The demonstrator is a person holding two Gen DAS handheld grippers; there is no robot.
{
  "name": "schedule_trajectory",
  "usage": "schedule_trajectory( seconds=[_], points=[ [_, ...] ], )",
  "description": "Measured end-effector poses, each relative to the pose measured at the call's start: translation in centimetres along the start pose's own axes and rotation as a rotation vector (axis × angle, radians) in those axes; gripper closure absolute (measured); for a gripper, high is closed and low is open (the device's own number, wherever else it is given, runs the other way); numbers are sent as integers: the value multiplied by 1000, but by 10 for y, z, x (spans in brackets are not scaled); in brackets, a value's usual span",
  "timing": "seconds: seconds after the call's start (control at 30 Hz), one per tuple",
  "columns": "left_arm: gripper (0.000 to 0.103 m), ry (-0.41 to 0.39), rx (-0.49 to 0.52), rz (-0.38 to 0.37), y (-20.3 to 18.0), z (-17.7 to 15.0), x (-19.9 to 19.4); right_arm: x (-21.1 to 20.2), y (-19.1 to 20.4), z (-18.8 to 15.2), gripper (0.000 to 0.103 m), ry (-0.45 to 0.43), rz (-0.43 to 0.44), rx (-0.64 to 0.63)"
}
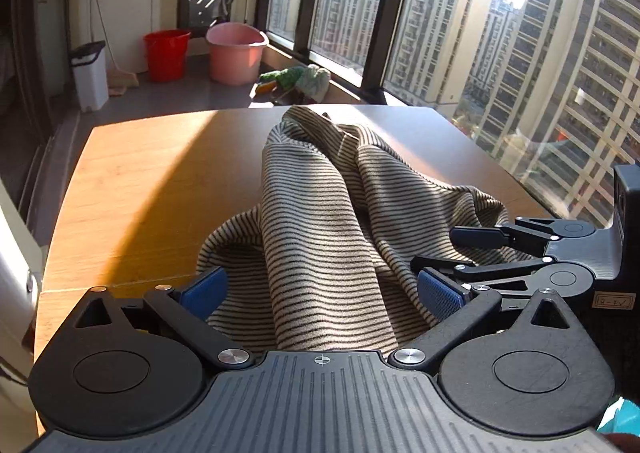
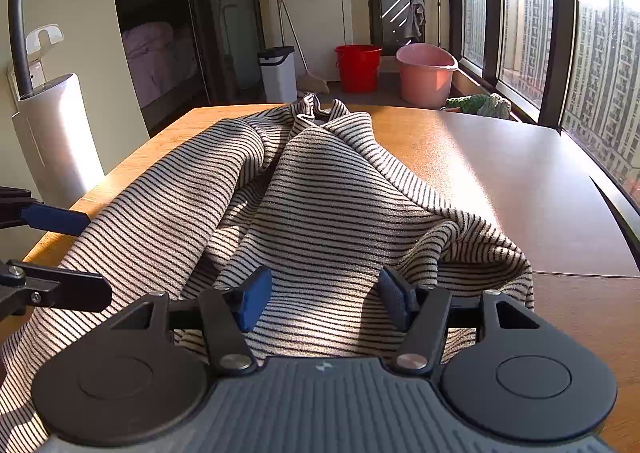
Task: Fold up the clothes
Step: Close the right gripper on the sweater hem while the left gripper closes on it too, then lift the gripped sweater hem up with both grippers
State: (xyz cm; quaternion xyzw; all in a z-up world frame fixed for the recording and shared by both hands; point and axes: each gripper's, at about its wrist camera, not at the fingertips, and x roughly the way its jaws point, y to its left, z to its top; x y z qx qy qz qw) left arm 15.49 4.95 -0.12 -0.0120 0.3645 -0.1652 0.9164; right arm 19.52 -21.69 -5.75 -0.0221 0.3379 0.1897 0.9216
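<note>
the striped knit top (image 2: 320, 193) is heaped in soft, limp folds on the bench (image 2: 500, 173). both the left tongs (image 1: 320, 293) and right tongs (image 2: 326, 299) are spread over its near hem, nothing pinched; the hem's corners are judged the best hold.

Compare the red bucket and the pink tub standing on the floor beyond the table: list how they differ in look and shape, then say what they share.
Colour: the red bucket is bright red, the pink tub pale pink.
Build: the red bucket looks narrower with a round mouth; the pink tub looks wider, its rim drawn to a spout-like point.
Place: the pink tub stands nearer the window than the red bucket.
Shared: both stand upright, open-topped, side by side on the floor.
</note>
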Motion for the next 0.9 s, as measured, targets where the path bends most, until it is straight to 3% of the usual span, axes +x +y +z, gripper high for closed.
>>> schedule_trajectory(
  seconds=[0.07, 0.13, 0.17, 0.23, 0.27, 0.3, 0.37, 0.5, 0.53, 0.6, 0.67, 0.7, 0.73, 0.8, 0.9],
  points=[
    [1, -10, -2, 27, -1, 15, 16, -1, 1, -1, 43, -1, -4, -8],
    [7, 43, 16, 56, -5, 25, 45, -1, 1, -1, 43, 0, -5, -15],
    [20, 76, 26, 72, -6, 27, 58, -2, 1, -1, 43, 0, -4, -14],
    [26, 75, 74, 114, -9, 26, 67, -4, 2, -2, 43, -7, -10, -18],
    [38, 75, 98, 135, -11, 26, 72, -5, 4, -2, 43, -14, -17, -23],
    [53, 60, 111, 138, -9, 27, 68, -10, 7, -2, 43, -35, -34, -38],
    [65, 30, 112, 128, -2, 31, 58, -20, 15, 1, 43, -93, -71, -87],
    [70, -20, 75, 152, 23, 52, 45, -15, 36, 19, 21, -143, -83, -189],
    [81, -33, 74, 169, 29, 56, 43, -8, 41, 23, 21, -135, -82, -209],
    [83, -49, 63, 189, 39, 65, 40, 13, 45, 27, 21, -91, -91, -249],
    [83, -56, 50, 200, 51, 70, 37, 30, 43, 29, 36, -28, -71, -258],
    [83, -59, 47, 209, 56, 71, 35, 34, 39, 31, 65, -8, -65, -254],
    [84, -63, 44, 218, 62, 73, 34, 31, 31, 35, 87, -8, -61, -245],
    [84, -70, 30, 236, 75, 76, 31, 20, 14, 46, 97, -30, -66, -229],
    [84, -74, -8, 265, 97, 80, 31, -5, -16, 70, 98, -113, -183, -252]
  ],
)
